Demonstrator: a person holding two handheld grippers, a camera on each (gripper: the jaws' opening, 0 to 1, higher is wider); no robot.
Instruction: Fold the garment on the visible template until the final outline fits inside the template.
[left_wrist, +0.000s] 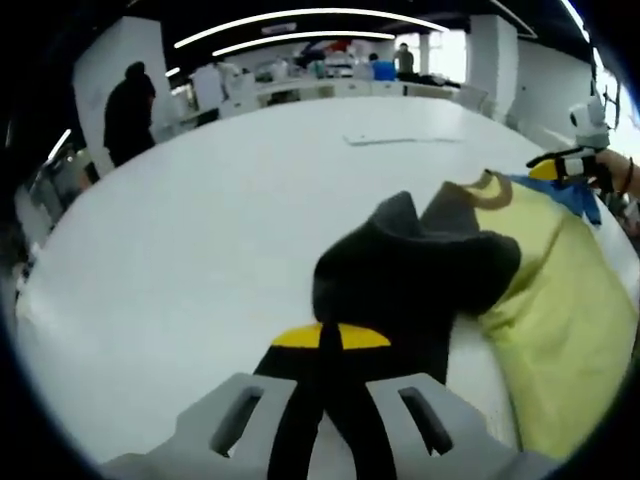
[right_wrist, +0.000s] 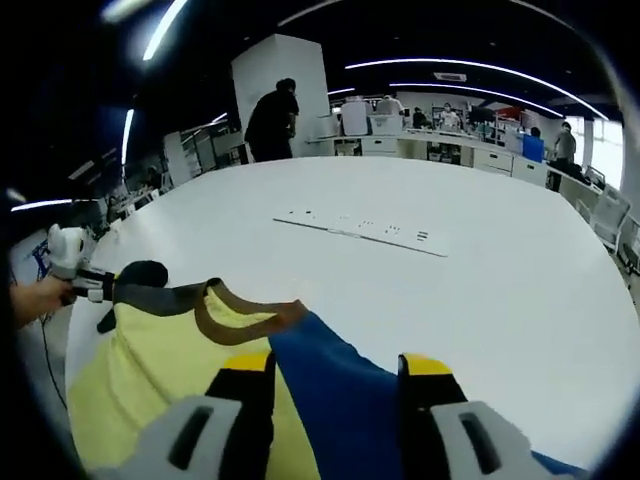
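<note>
Left hand-held gripper (left_wrist: 330, 395) clamped on garment's dark sleeve (left_wrist: 410, 270), right hand-held gripper (right_wrist: 335, 385) pinching blue sleeve (right_wrist: 335, 385) above tabletop (right_wrist: 450, 210); mid-fold, next likely laying sleeves inward.

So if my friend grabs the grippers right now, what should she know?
Left hand-held gripper: shut on the dark grey sleeve of the yellow, blue and grey garment.
Right hand-held gripper: its jaws pinch the blue sleeve of the same garment.
The garment lies spread on the white table, brown collar between the sleeves.
Done: both sleeves gripped. Left: all the folding. I can't see a template outline from here.
</note>
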